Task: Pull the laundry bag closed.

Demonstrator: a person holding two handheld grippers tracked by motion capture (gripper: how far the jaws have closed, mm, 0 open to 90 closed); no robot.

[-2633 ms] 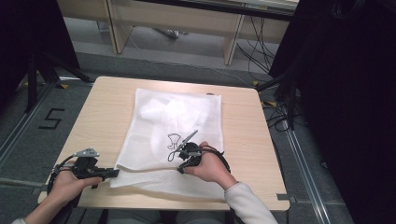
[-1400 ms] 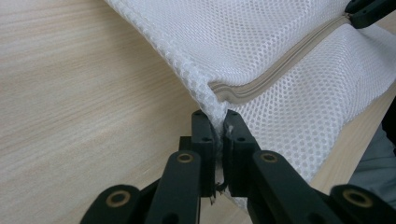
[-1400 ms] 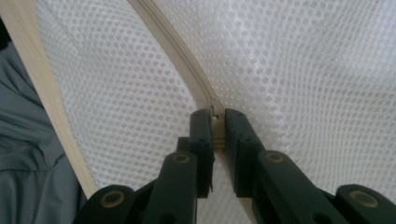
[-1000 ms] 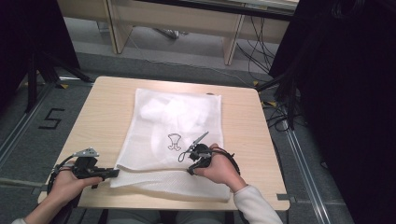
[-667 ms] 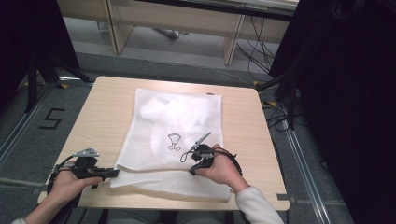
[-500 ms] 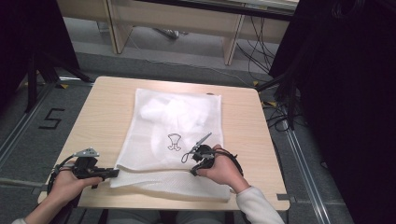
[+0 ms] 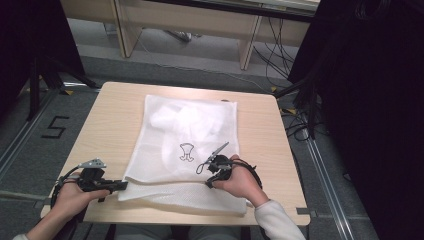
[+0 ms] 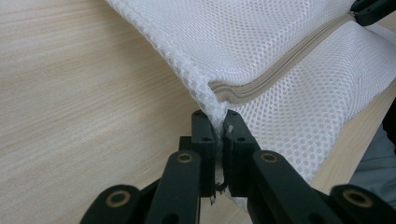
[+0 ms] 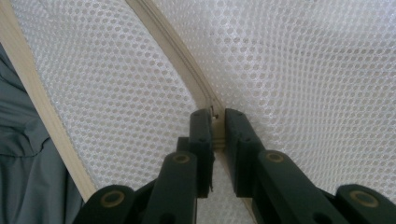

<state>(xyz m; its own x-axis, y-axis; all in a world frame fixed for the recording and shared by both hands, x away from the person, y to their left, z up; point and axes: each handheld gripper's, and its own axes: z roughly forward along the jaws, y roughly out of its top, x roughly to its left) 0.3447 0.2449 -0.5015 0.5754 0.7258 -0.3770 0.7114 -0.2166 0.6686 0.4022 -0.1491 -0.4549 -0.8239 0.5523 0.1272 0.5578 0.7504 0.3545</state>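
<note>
A white mesh laundry bag (image 7: 190,125) lies flat on the wooden table (image 7: 110,120), with a small black logo (image 7: 186,151) near its middle. A beige zipper (image 8: 280,65) runs along the bag's near part. My left gripper (image 7: 122,185) is at the bag's near left corner, and its jaws are shut on the mesh corner (image 8: 218,122) beside the zipper's end. My right gripper (image 7: 210,182) rests on the bag further right. Its jaws (image 9: 217,116) are shut on the zipper (image 9: 173,51), pinching a small piece of it between the pads.
The table's near edge (image 7: 165,217) runs just below the bag. A grey floor with a "5" mark (image 7: 55,127) lies to the left. Cables (image 7: 295,115) and dark curtains are at the right, and desk legs (image 7: 125,30) stand beyond the table.
Since the oldest frame my right gripper has slid a little to the right along the zipper, then stayed still. My left gripper has kept its hold on the corner.
</note>
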